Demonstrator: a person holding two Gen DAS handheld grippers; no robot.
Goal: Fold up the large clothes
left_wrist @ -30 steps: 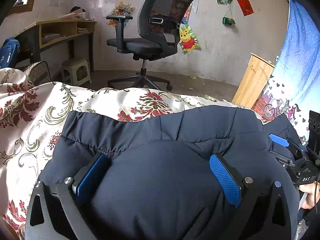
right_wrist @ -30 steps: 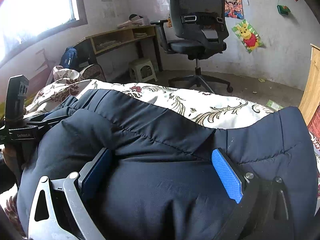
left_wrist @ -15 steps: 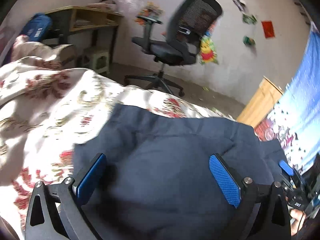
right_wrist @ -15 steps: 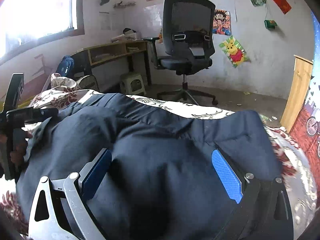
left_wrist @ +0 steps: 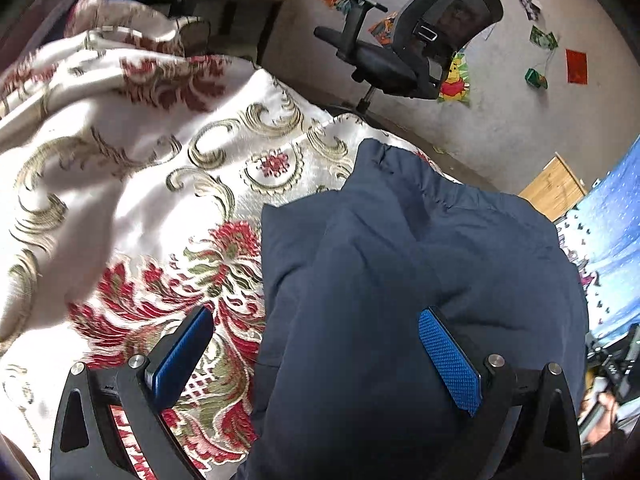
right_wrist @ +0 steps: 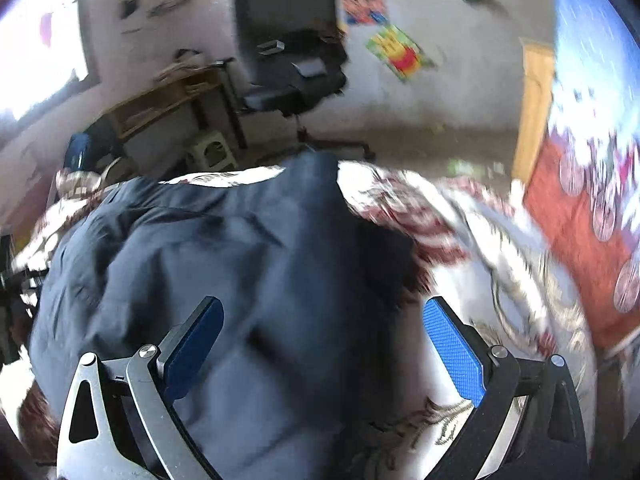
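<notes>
On the bed's floral cover point(left_wrist: 132, 216) lay the bunched navy jacket point(left_wrist: 420, 280); left gripper point(left_wrist: 316, 360) and right gripper point(right_wrist: 324, 356) hovered, fingers spread, gripping nothing; mid-fold, I judged; next, pinch an edge.

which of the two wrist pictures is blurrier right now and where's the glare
Right wrist view: much blurrier, with the office chair, wall posters and bedspread smeared by motion; the window at upper left is blown out white. Left wrist view: mostly sharp on the navy jacket and the tongs, softening only on the bedspread's far left, with a bright sheen there; fisheye bending in both.
</notes>
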